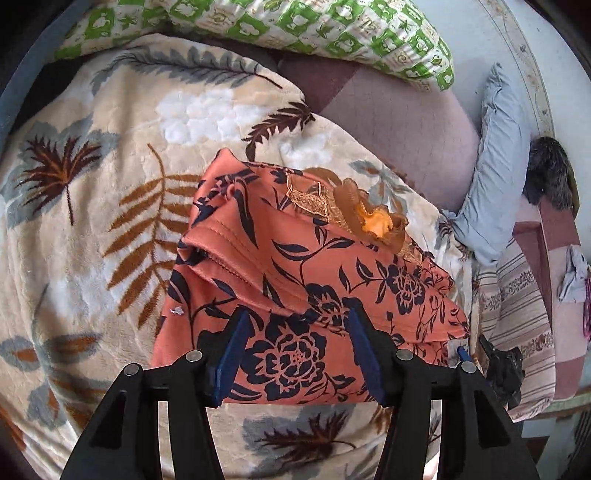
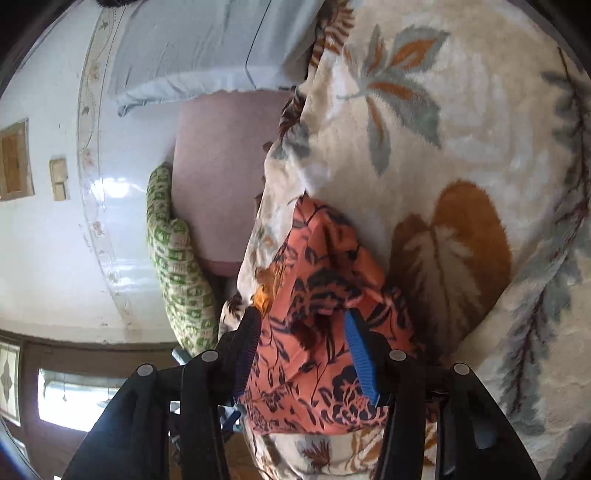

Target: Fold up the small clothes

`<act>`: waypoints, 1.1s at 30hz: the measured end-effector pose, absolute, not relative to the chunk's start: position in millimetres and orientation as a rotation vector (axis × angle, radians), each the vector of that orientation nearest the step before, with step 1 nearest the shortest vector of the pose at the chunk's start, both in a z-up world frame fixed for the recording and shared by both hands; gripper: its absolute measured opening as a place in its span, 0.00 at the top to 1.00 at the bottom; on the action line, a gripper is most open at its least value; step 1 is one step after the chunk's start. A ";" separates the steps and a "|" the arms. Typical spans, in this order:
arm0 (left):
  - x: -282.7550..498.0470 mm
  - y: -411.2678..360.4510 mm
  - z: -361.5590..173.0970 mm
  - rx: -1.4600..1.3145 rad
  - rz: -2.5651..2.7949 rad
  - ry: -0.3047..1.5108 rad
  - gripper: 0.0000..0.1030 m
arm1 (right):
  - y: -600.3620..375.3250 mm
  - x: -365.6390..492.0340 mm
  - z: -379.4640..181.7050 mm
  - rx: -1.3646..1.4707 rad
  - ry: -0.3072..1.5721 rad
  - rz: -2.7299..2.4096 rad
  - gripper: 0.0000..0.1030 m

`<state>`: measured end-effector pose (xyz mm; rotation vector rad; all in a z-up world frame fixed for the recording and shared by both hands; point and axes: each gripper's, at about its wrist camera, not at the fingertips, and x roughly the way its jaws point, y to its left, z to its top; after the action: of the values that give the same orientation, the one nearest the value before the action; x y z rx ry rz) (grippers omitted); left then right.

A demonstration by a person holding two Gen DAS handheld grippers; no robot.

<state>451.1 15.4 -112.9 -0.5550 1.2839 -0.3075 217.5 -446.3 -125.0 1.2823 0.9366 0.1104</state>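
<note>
Left tool (image 1: 295, 354), spread, garment (image 1: 295, 266) folded.

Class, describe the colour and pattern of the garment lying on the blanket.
The garment is coral orange with dark navy flowers and leaves, clearest in the left wrist view.

Two close wrist views down onto one orange floral garment (image 1: 306, 288) on a leaf-print blanket (image 1: 92, 206), from different sides.

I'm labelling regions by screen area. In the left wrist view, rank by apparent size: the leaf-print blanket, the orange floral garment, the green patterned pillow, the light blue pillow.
1. leaf-print blanket
2. orange floral garment, though it lies nearest the camera
3. green patterned pillow, partly cut off by the frame
4. light blue pillow
</note>
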 end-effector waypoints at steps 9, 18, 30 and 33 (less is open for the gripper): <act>483.3 10.7 -153.6 -0.681 -0.223 1.301 0.62 | -410.2 262.3 -140.7 1.162 0.962 0.161 0.65; 554.3 35.5 -142.4 -0.767 -0.050 1.210 0.82 | -444.6 337.7 -121.0 1.246 0.789 0.109 0.90; 526.8 86.7 -136.2 -0.794 -0.064 1.213 0.66 | -465.9 278.9 -121.1 1.068 0.846 0.022 0.61; 488.9 104.8 -135.3 -0.812 -0.062 1.218 0.61 | -462.8 254.0 -130.1 1.072 0.881 0.011 0.61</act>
<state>488.9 104.8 -135.3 -0.8118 1.2183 -0.0624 254.0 -462.8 -130.1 1.0722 0.8812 0.0114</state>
